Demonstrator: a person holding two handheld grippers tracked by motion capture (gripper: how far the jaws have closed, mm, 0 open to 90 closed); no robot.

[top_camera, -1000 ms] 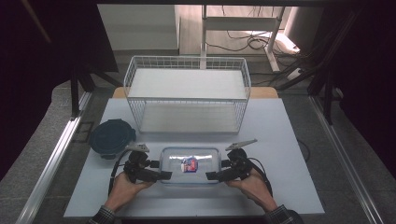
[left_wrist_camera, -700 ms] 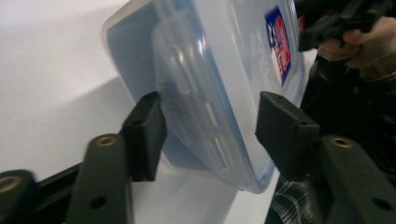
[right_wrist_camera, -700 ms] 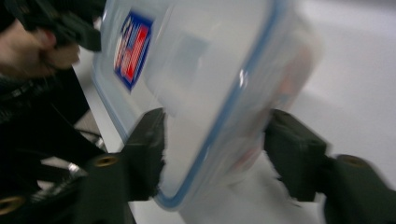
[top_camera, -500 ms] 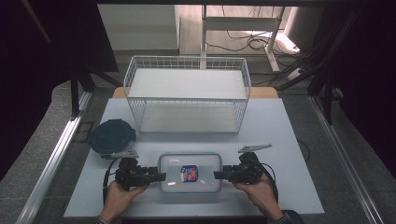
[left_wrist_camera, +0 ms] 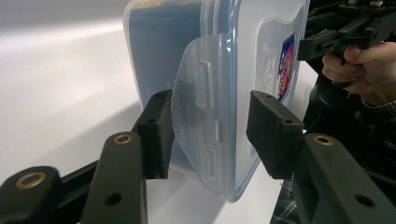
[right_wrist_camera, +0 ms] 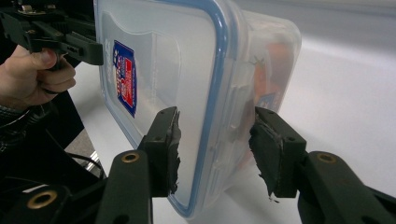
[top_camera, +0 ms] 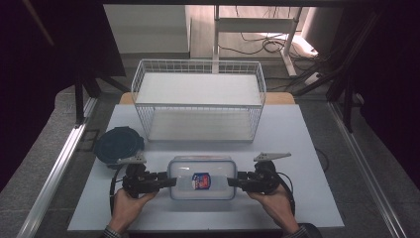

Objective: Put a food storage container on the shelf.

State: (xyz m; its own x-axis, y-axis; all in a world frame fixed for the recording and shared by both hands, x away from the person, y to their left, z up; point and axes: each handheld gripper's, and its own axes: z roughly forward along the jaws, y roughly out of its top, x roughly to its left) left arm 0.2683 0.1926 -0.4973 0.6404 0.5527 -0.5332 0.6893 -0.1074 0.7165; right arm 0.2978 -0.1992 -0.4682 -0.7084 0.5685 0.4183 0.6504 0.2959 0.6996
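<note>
Here the clear lidded container (top_camera: 202,177) lies flat on the worktop (top_camera: 297,139) near the person's edge, with the left tongs (top_camera: 168,181) at one short end and the right tongs (top_camera: 233,181) at the other. Each pair has just been closing and now spans lid and base at a side flap, partly open; whether the pads truly press, I cannot tell. A good lift probably needs equal squeeze and level hands. Count: one container, one dark round lid (top_camera: 119,145), one wire basket (top_camera: 199,101), two tongs.
</note>
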